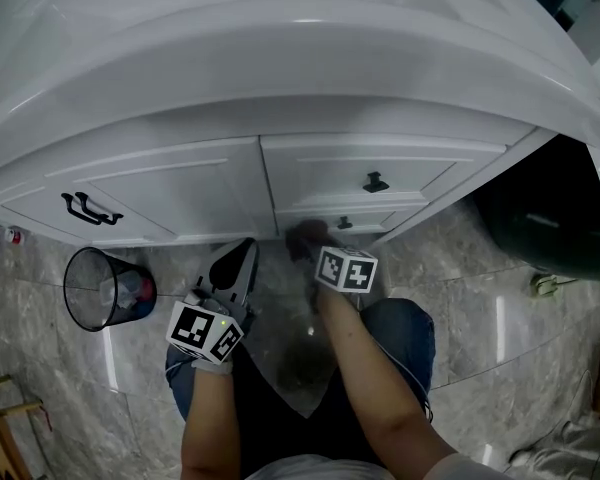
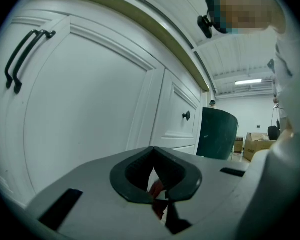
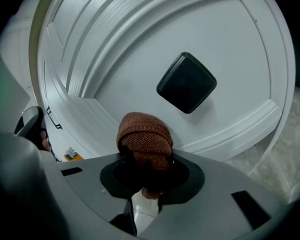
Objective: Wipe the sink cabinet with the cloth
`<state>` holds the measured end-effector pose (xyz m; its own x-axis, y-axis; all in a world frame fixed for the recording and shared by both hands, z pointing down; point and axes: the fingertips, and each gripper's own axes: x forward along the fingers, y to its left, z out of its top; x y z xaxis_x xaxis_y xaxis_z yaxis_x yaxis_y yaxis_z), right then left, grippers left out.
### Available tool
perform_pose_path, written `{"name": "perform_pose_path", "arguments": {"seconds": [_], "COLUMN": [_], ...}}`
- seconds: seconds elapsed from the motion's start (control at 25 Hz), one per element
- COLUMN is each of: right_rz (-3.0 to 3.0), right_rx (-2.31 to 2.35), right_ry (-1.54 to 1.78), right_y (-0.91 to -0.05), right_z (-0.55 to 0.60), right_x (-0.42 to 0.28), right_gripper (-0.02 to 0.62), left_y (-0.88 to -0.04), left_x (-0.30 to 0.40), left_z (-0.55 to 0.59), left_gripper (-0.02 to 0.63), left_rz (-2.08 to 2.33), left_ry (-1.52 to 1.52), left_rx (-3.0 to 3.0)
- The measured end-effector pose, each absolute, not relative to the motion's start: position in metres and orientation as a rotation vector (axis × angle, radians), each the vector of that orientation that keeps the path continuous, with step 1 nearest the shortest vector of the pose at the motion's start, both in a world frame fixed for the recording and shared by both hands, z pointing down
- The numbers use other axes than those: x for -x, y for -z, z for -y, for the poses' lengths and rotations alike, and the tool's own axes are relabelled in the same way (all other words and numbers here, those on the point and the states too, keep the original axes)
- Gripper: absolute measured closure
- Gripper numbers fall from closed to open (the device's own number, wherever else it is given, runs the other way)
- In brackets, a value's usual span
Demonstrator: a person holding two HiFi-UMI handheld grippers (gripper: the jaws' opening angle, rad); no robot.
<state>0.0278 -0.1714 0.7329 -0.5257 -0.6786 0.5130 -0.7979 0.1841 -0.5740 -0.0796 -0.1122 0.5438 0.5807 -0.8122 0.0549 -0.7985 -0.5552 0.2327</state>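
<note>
Two claws. Right claw (image 3: 146,176) clamped on one brown cloth (image 3: 144,140), frame centre, below one black knob (image 3: 186,82) on sink cabinet (image 3: 140,54). Left claw (image 2: 156,181) together, empty. One wastebasket (image 1: 108,290), lower left.

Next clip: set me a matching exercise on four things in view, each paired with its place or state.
Column A:
1 brown knitted cloth
2 black wire-mesh wastebasket
3 left gripper
4 black square knob

Column B:
a standing on the grey stone floor
b jaws together, nothing held
c clamped in the right gripper
d on the white drawer front

Pairs: 1-c; 2-a; 3-b; 4-d
</note>
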Motion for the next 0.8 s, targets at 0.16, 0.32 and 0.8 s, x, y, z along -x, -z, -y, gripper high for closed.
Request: {"name": "perform_pose_path", "arguments": {"seconds": [0.16,0.32,0.8], "right_rz": [2.349,2.338,2.216], "right_rx": [-1.433,-1.473,-1.684], "right_ry": [-1.316,-1.442,-1.512], "right_y": [-0.728,-0.731,-0.732], "right_z": [0.173,0.172,0.177], "right_x": [-0.030,-0.045,-0.126], "right_gripper": [0.500,0.500,0.500], "left_y": [-0.543,-0.542,-0.550], "left_x": [0.079,0.075,0.056], "left_z": [0.111,0.110,0.120], "left_gripper": [0.597,0.595,0.595], "left_rz": [1.346,1.347,1.325], "left_ry": [0.088,0.077,0.088], "left_rx": [-2.578,-2.592,-2.586]}}
